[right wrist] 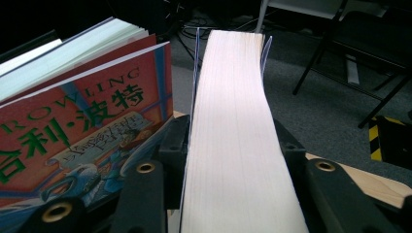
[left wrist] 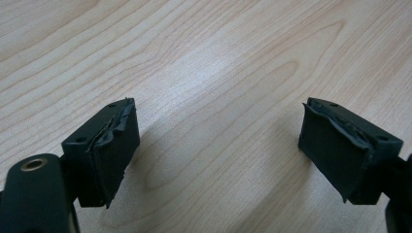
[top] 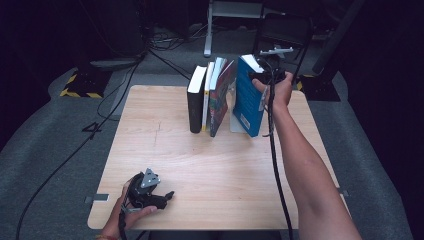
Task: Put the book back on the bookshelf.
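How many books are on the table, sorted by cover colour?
Black book: 1
White book: 1
Red book: 1
Blue book: 1, held in the right tongs
Total: 4

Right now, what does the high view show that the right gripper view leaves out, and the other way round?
High view alone: the whole wooden table, the left gripper resting near its front edge, a black-spined book at the left end of the upright row, and the blue book's cover.

Right gripper view alone: the blue book's page edge close up, with jaws pressed on both covers, and the title print on the red book.

Both: the right gripper clamping the blue book, the red book beside it, and a folding chair.
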